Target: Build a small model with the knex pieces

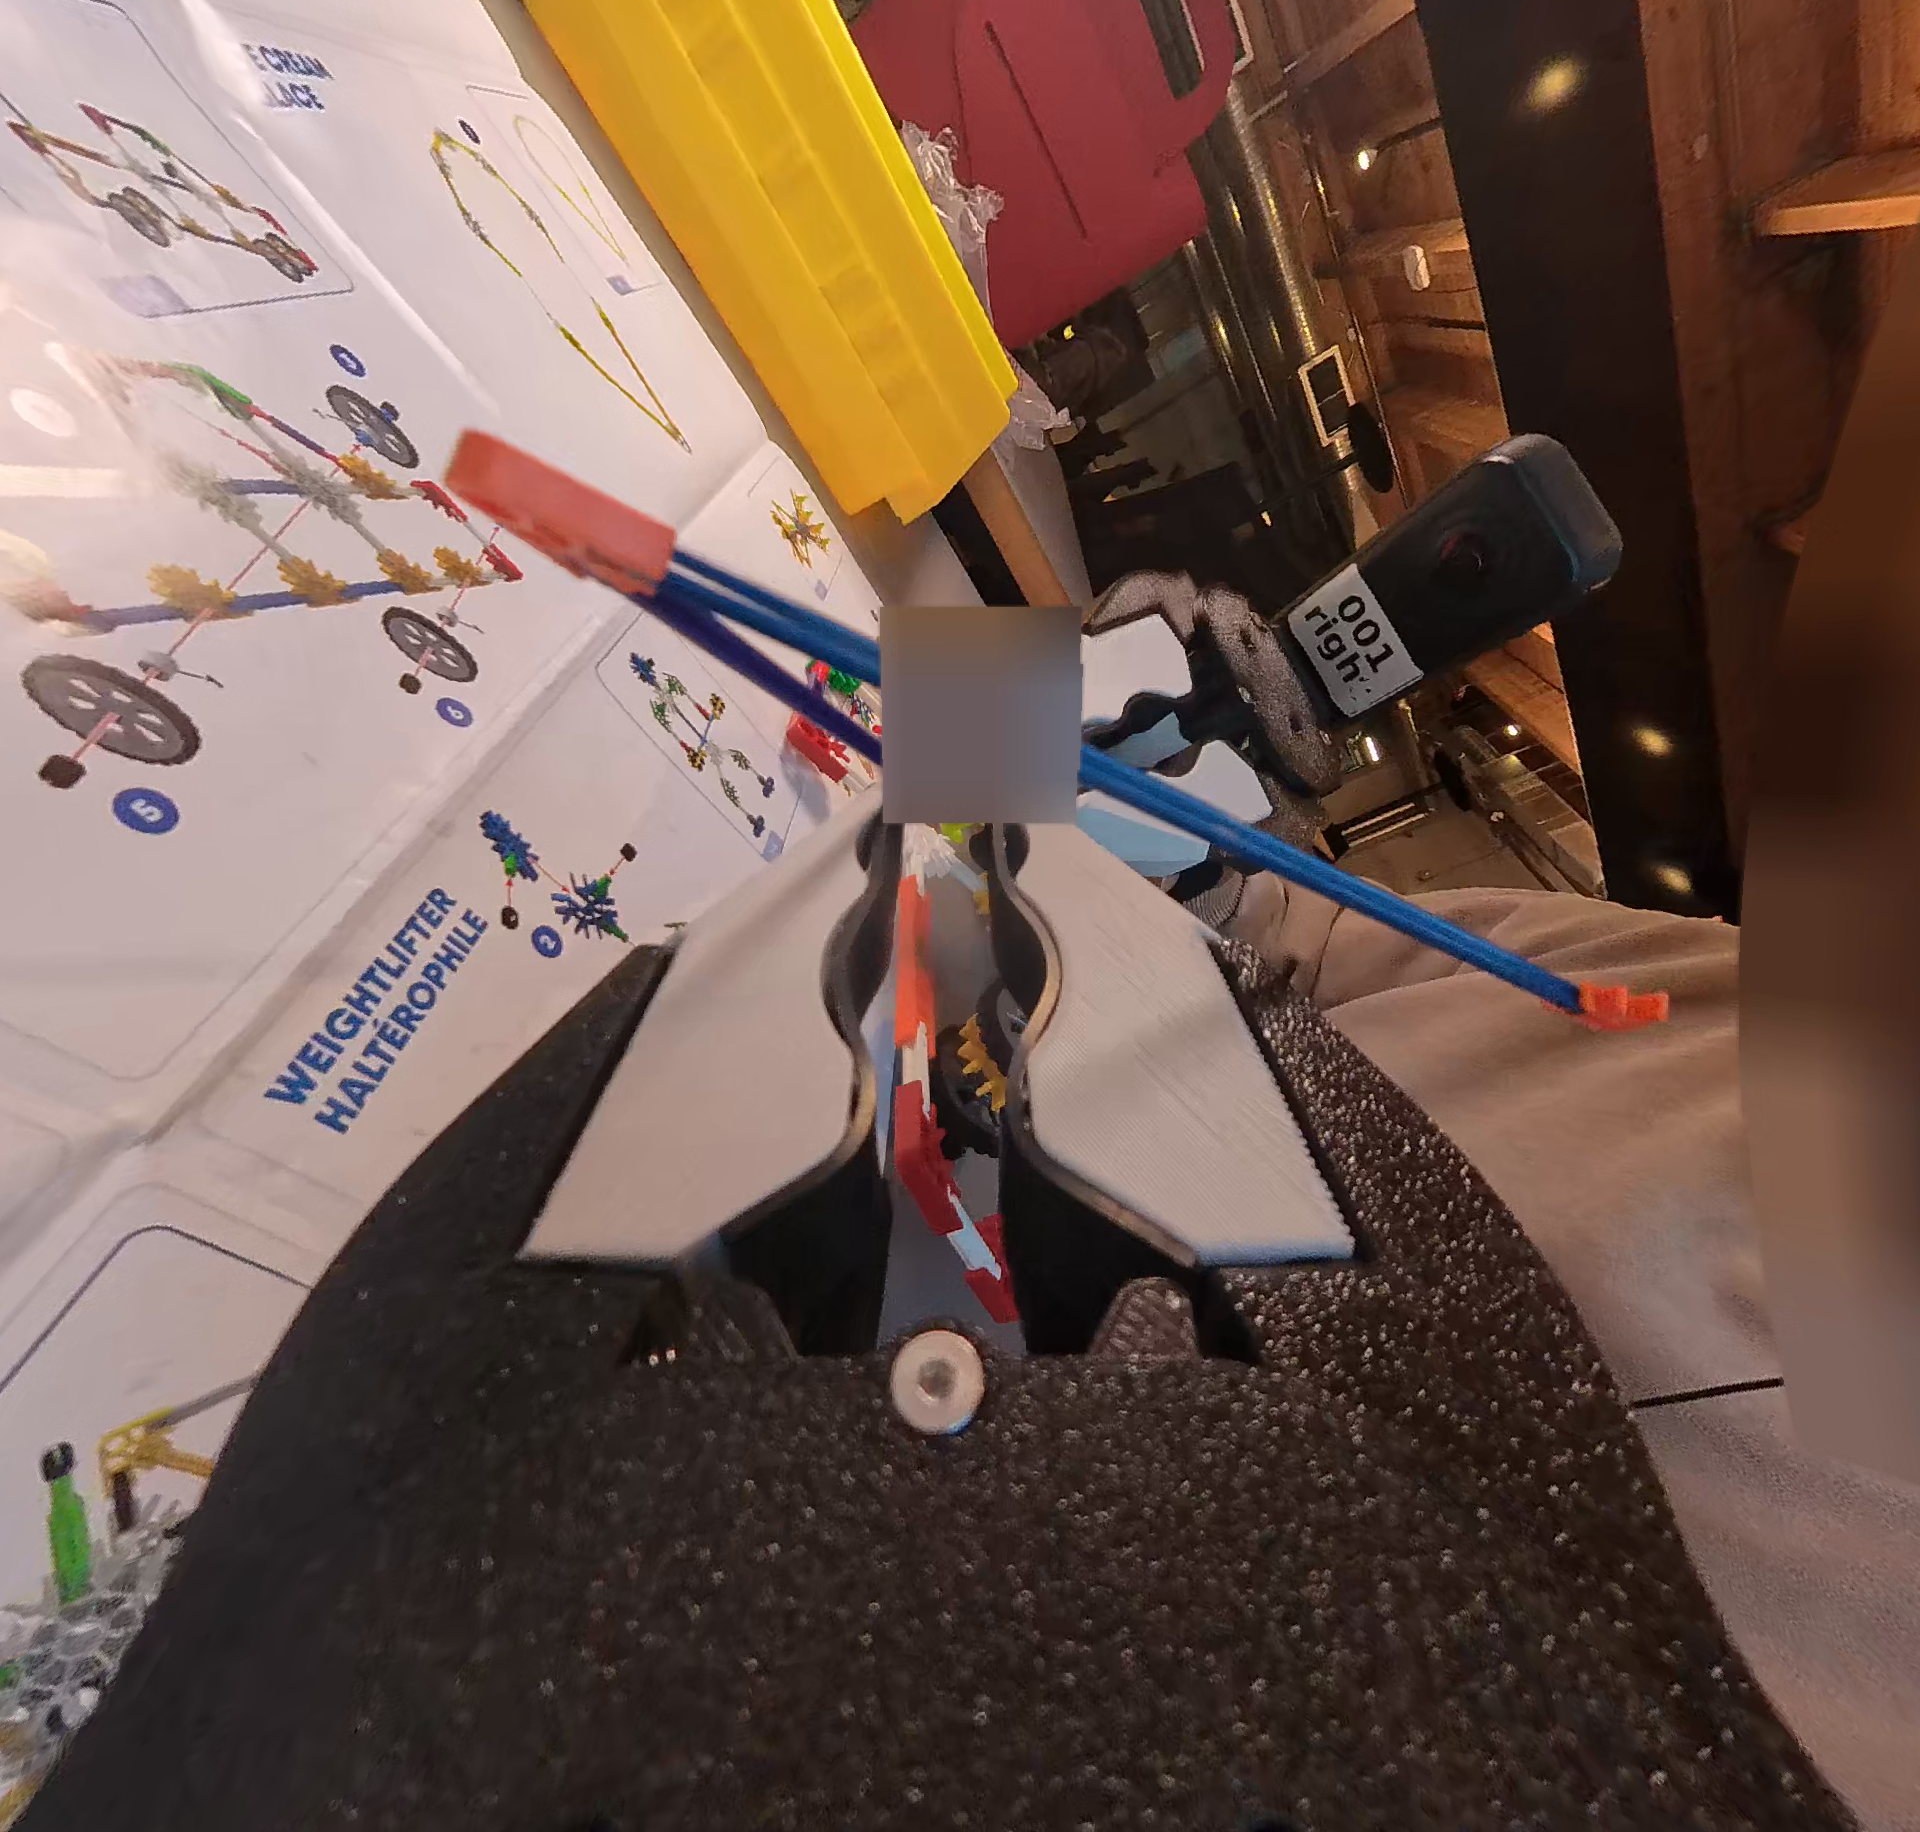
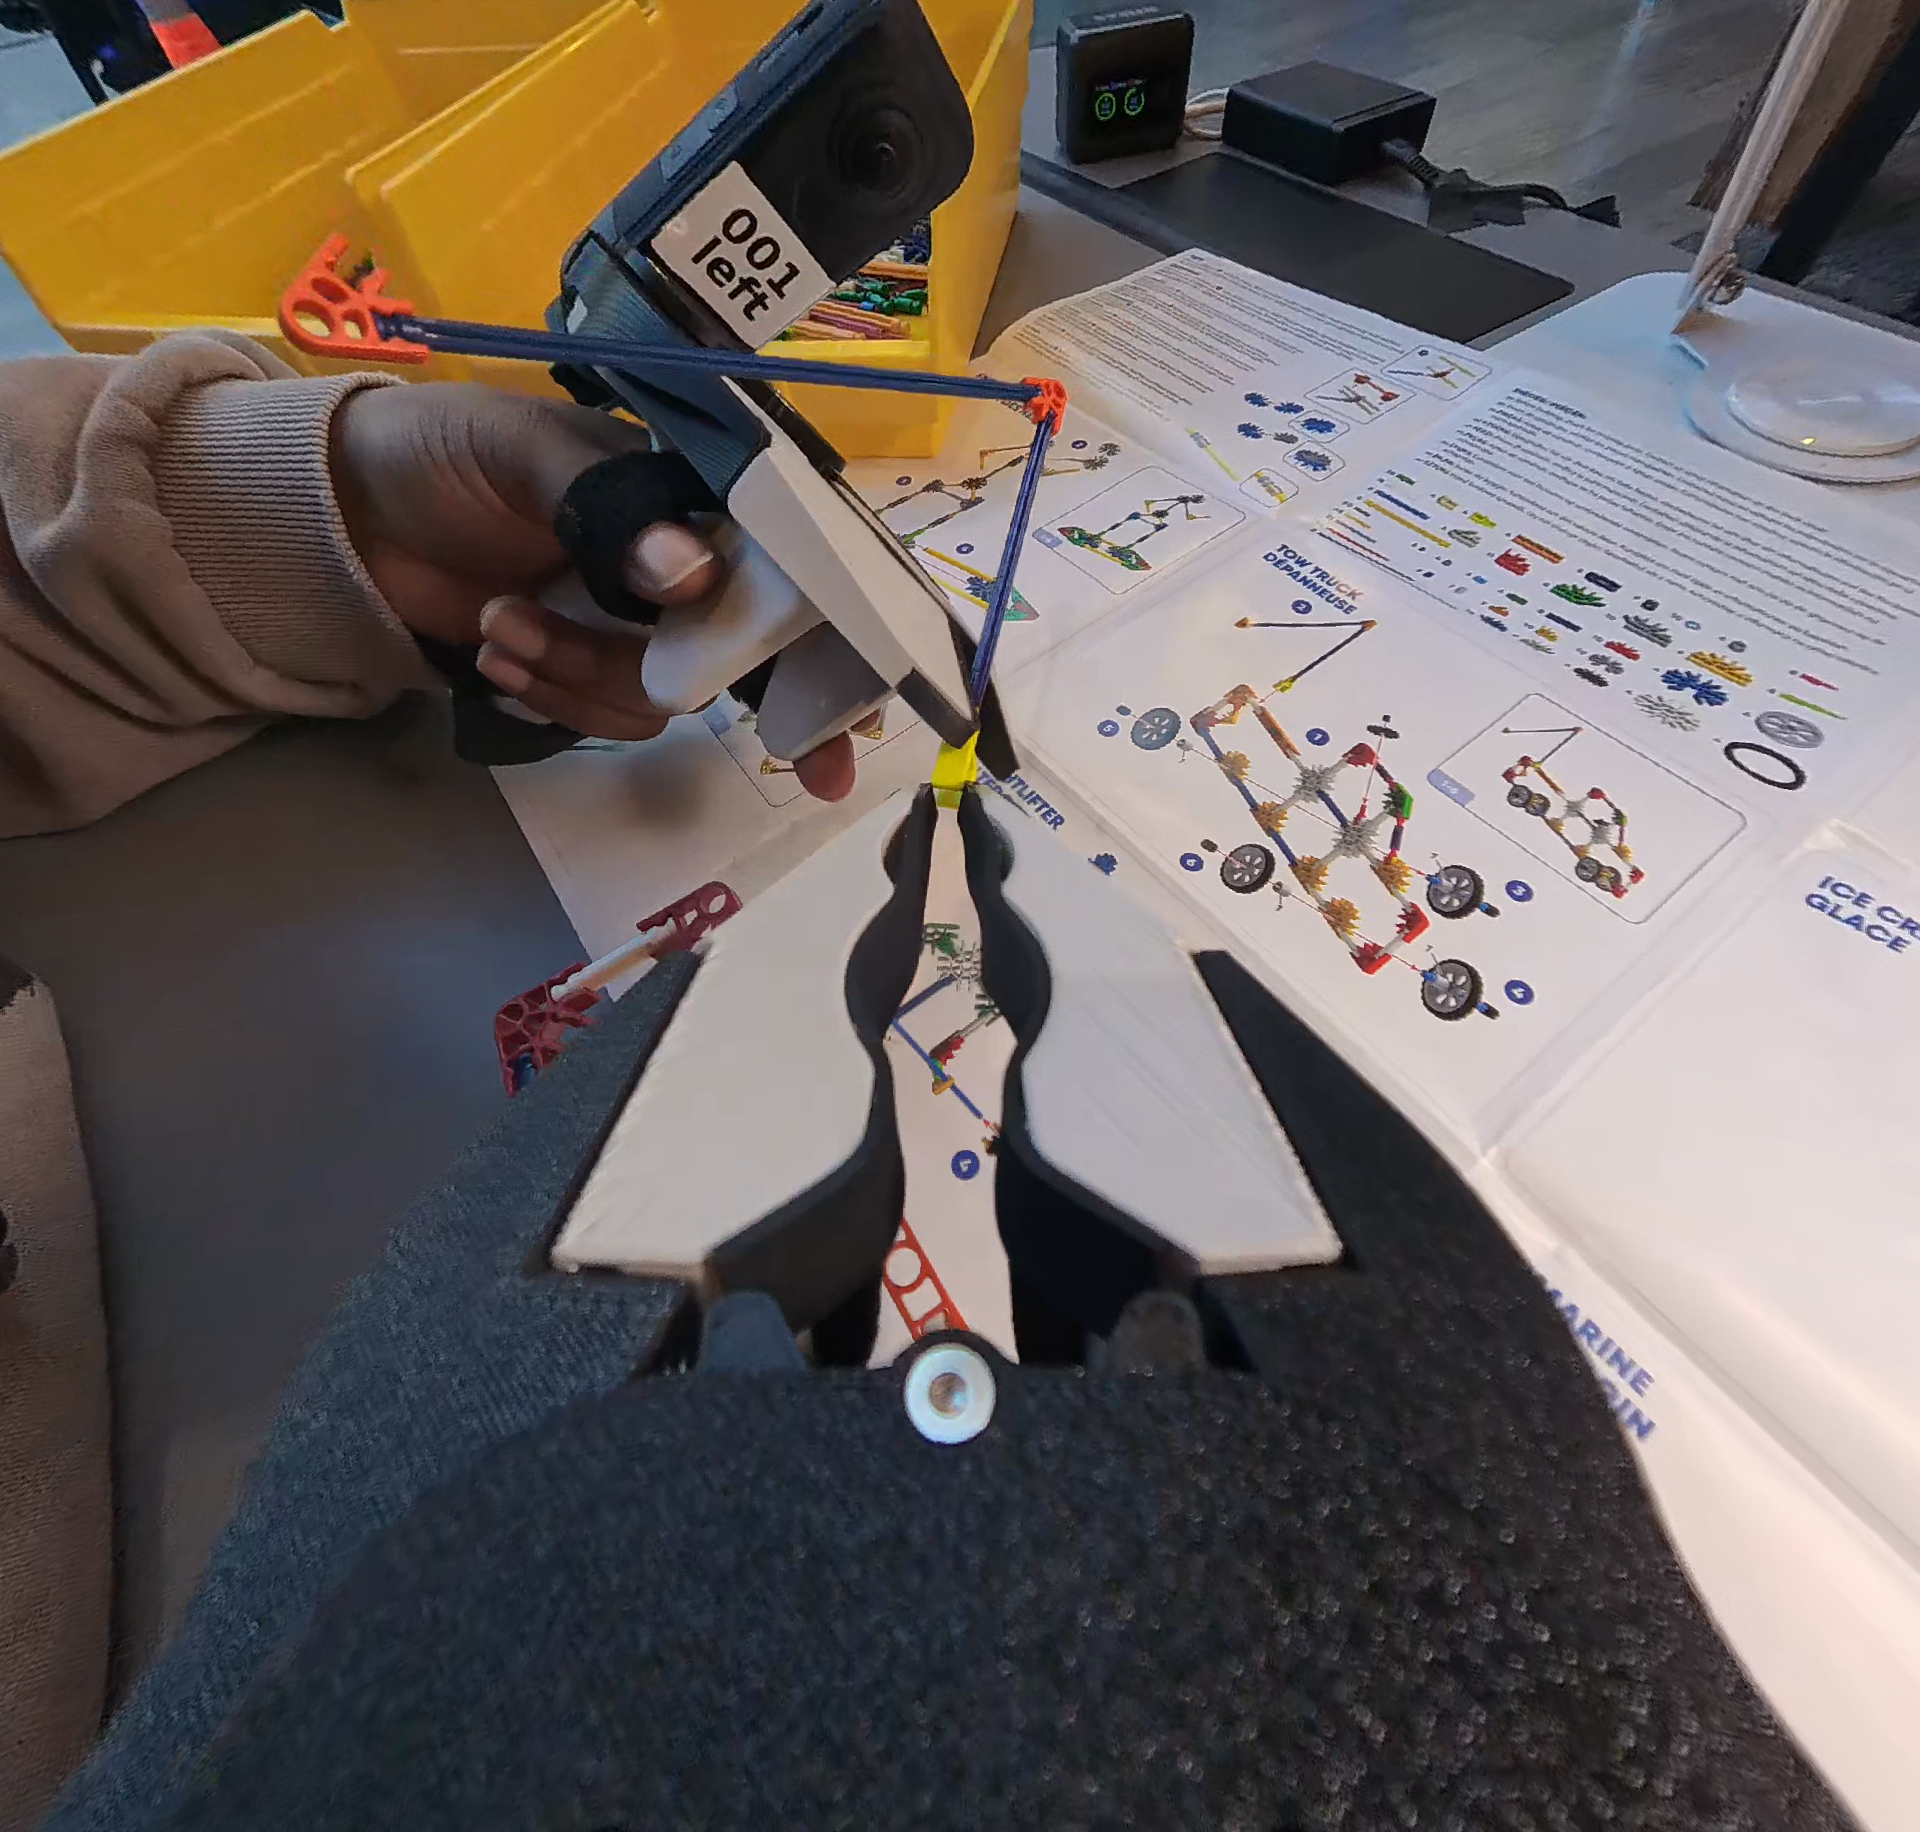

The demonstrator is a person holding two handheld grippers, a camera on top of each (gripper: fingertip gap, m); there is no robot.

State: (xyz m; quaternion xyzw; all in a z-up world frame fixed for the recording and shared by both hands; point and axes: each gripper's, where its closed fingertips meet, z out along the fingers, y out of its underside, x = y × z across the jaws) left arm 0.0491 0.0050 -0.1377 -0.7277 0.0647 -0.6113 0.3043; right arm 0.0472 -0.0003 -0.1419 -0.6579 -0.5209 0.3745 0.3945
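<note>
A frame of thin blue rods (image 2: 1008, 556) joined by orange connectors (image 2: 1044, 398) is held in the air between both grippers. My left gripper (image 2: 971, 717), held in a person's hand, is shut on the lower end of one blue rod. My right gripper (image 2: 945, 806) is shut on a small yellow connector (image 2: 954, 766) at that same rod end, tip to tip with the left one. In the left wrist view, my left gripper (image 1: 940, 837) has its jaws close together. The blue rods (image 1: 1299, 863) run across to orange connectors (image 1: 561, 509). A mosaic patch hides the tips there.
A large white instruction sheet (image 2: 1351, 1107) covers the grey table. Yellow bins (image 2: 208, 182) with loose parts stand at the back. Dark red connectors on a white rod (image 2: 623, 961) lie at the sheet's left edge. A small screen device (image 2: 1122, 83), a black charger (image 2: 1320, 115) and a white lamp base (image 2: 1818, 411) sit behind. Only a small space, under 4 cm, lies between the two pairs of fingers. Left tips and right tips are each some 40 cm from the white lamp base (image 2: 1818, 411).
</note>
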